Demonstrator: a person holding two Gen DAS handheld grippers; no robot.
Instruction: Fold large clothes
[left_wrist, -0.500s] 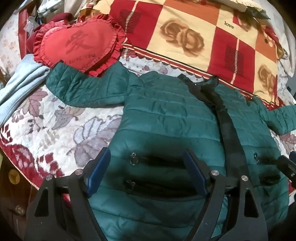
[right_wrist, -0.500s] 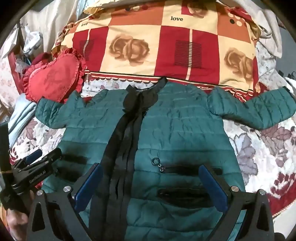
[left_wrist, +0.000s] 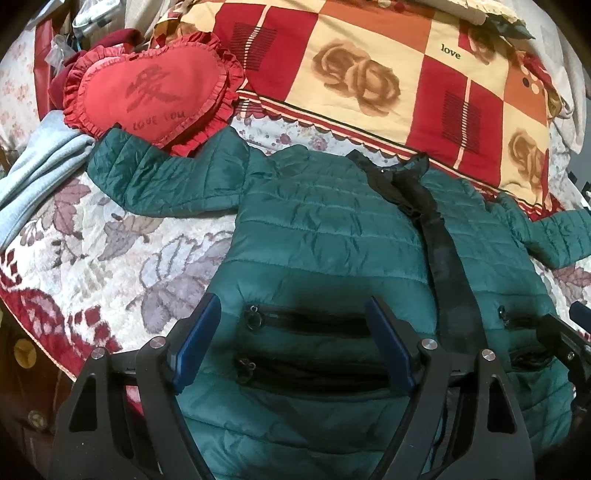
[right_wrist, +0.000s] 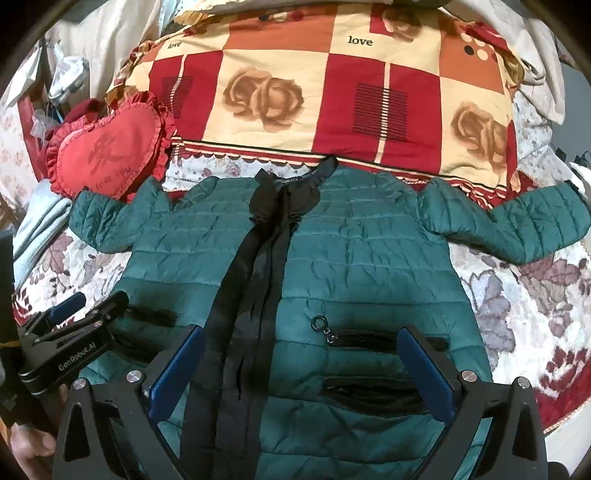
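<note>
The green quilted jacket lies spread face-up on the bed, sleeves out toward nine and three o'clock; no fold made yet; left gripper and right gripper hover over its hem, jaws wide, empty.

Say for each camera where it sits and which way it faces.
Left wrist: on left gripper, angled down at green jacket; own open fingers show.
Right wrist: on right gripper, angled down at the jacket; own open fingers, left gripper and hand show.
Shared: jacket, heart pillow, checked quilt.
</note>
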